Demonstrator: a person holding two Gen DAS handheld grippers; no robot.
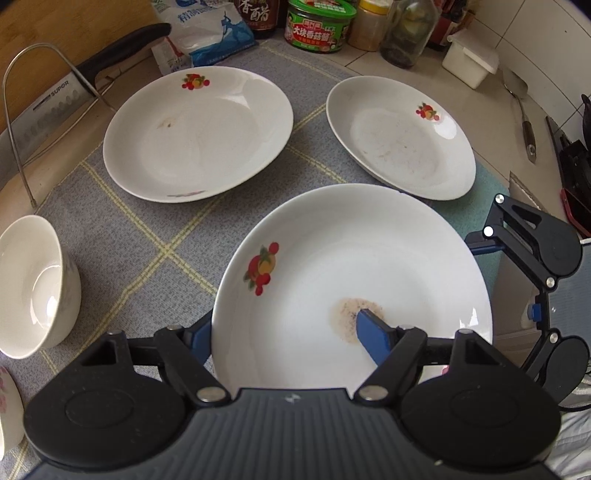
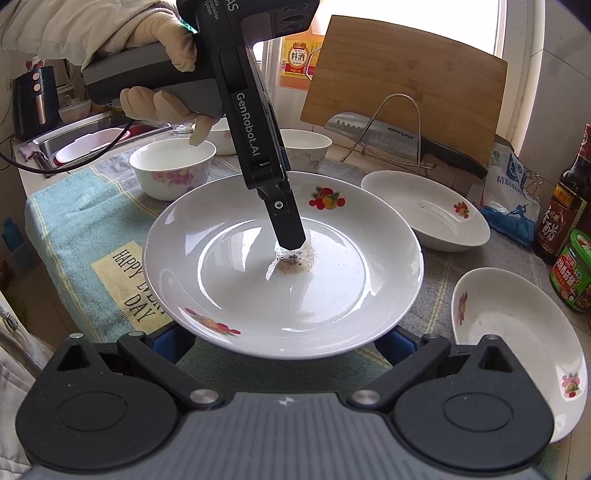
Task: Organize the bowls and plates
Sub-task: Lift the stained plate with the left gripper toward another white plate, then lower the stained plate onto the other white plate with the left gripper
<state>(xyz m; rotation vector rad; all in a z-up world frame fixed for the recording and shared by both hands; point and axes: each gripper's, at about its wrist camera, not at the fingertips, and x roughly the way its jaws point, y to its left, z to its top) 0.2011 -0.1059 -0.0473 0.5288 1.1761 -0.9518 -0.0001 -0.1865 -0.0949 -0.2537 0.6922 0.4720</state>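
A white plate with a fruit print and a brown stain (image 1: pixel 351 273) (image 2: pixel 284 266) is held above the cloth. My left gripper (image 1: pixel 288 332) is shut on its rim, one blue finger (image 1: pixel 373 332) on top inside the plate, the other under the edge. In the right wrist view the left gripper's finger (image 2: pixel 286 221) reaches down onto the stain. My right gripper (image 2: pixel 280 339) is open, its blue fingers spread under the plate's near rim; it also shows in the left wrist view (image 1: pixel 532 266). Two more fruit-print plates (image 1: pixel 197 133) (image 1: pixel 400 136) lie on the cloth beyond.
White bowls stand at the left (image 1: pixel 37 284) and further back (image 2: pixel 171 168) (image 2: pixel 306 147). A wire rack (image 2: pixel 388 125) holds a cleaver and bamboo board (image 2: pixel 406 77). Jars, bottles (image 2: pixel 561 214) and a salt bag (image 1: pixel 207 29) line the counter's back. A sink (image 2: pixel 92 140) lies beyond the cloth.
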